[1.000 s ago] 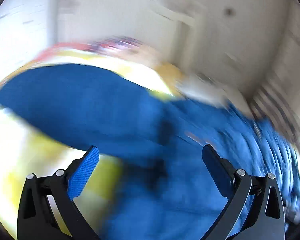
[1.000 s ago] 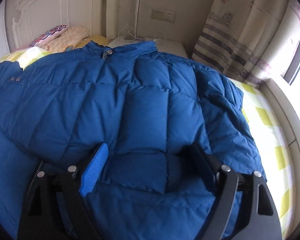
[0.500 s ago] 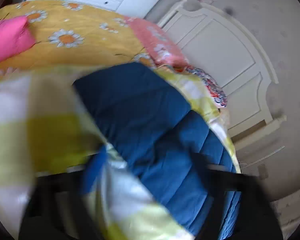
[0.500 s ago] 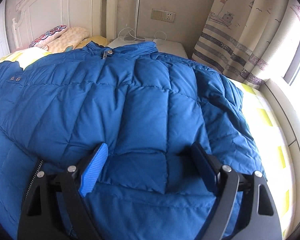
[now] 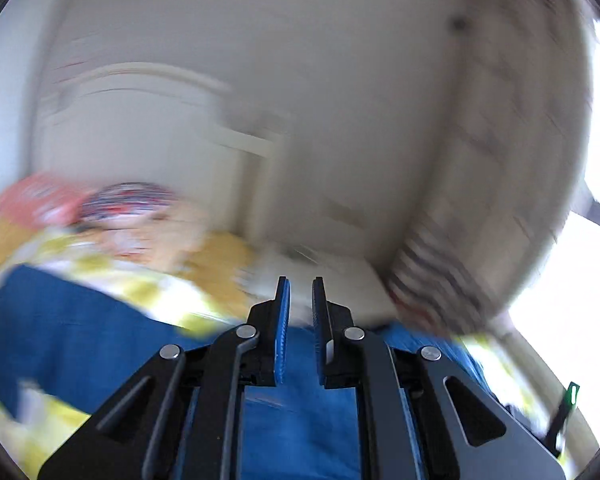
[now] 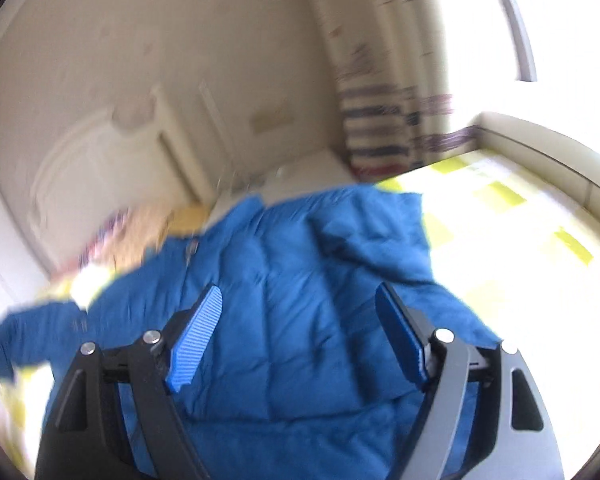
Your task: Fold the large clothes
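A: Blue pads on the left tool (image 5: 299, 330), how do they stand?
B: Clenched, only a thin gap between them. Whether any fabric is caught there I cannot tell.
A: And the right tool (image 6: 300, 336)?
B: Its jaws are closing but wide apart, nothing pinched; the blue padded jacket (image 6: 300, 300) lies behind them.
A: Where is the jacket?
B: Spread on the bed (image 6: 500, 240), over a yellow-and-white checked sheet, collar toward the white headboard (image 6: 100, 168)
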A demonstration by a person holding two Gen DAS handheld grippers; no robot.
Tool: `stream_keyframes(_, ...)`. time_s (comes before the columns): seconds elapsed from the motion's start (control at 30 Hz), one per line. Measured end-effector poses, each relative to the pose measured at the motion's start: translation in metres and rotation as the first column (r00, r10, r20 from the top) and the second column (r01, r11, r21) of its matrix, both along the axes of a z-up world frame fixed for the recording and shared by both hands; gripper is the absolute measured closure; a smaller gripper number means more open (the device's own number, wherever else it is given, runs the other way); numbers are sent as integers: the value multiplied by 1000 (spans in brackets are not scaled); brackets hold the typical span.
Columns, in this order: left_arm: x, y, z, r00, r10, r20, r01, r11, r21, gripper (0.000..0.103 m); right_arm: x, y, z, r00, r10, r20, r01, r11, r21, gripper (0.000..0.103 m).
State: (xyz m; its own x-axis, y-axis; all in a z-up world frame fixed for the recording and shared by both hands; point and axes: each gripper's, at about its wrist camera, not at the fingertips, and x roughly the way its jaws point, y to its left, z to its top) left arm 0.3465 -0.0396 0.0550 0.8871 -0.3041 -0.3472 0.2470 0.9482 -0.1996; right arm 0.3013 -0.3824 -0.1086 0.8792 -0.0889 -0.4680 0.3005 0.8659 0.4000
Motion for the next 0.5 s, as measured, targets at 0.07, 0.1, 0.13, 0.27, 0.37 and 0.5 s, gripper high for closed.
stream_keyframes(0.07, 2, -67, -27, 992, -107, -63, 114, 988, 102, 93, -4, -10, -2, 1000, -15, 20, 15, 999, 41, 24)
stream_keyframes(0.1, 3, -86, -41, 986, -134, -97, 144, 983, 110, 93, -3, -14, -4, 1000, -16, 14, 15, 998, 64, 24)
stream_keyframes(0.13, 1, -92, -55, 982, -144, -123, 156, 983, 93, 93, -3, -16, -6, 1000, -18, 10, 17, 997, 77, 24)
stream_keyframes(0.27, 14, -60, -115, 926, -167, -337, 131, 983, -129, 93, 2, -18, -7, 1000, 8, 3, -8, 995, 94, 24)
stream_keyframes(0.37, 14, 5, -138, 913, -29, -408, -50, 982, -182, 92, 4, -16, -8, 1000, 23, -8, -22, 996, 91, 24)
stream_keyframes(0.5, -7, 119, -147, 879, 255, -402, -344, 924, -166, 84, 5, -15, -10, 999, 30, -14, -29, 995, 94, 24)
